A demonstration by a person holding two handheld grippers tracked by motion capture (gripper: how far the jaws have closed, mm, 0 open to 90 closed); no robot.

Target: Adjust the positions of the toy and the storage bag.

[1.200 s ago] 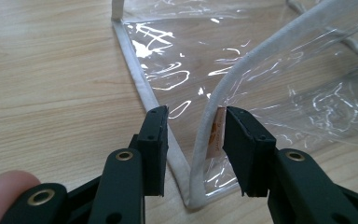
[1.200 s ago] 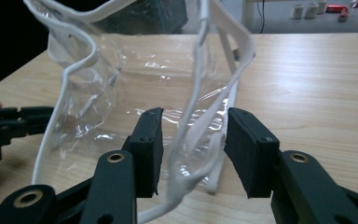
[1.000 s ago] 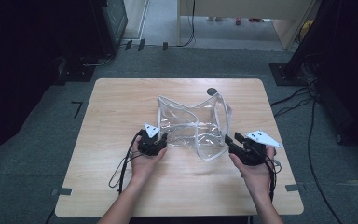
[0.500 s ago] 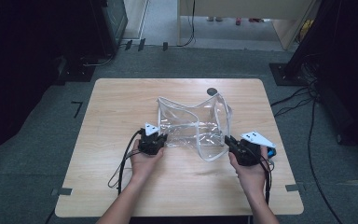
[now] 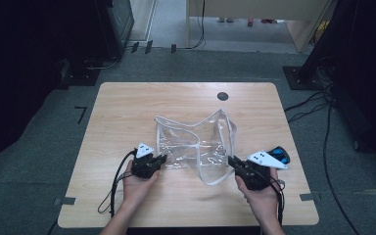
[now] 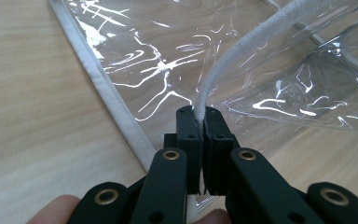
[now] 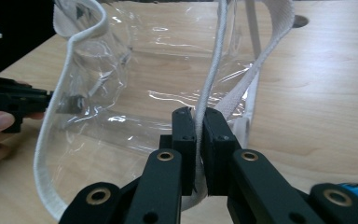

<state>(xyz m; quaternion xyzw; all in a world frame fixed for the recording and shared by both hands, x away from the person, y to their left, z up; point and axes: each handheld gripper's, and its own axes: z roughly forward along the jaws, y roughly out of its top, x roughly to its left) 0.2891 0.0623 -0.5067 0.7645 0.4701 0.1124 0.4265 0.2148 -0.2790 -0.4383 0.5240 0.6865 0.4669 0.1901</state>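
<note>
Both grippers, left (image 6: 200,116) and right (image 7: 199,116), have just clamped the bag's (image 5: 196,142) white rim, one at each end, mouth stretched between them.

No text, label, brand, number or sign can be read in any of the views. The clear plastic bag with white fabric trim (image 5: 196,144) is seen to be unprinted, the light wooden table top (image 5: 127,107) bears no marking, and nothing legible is made out on the grey three-cornered plates or the black jaws.
</note>
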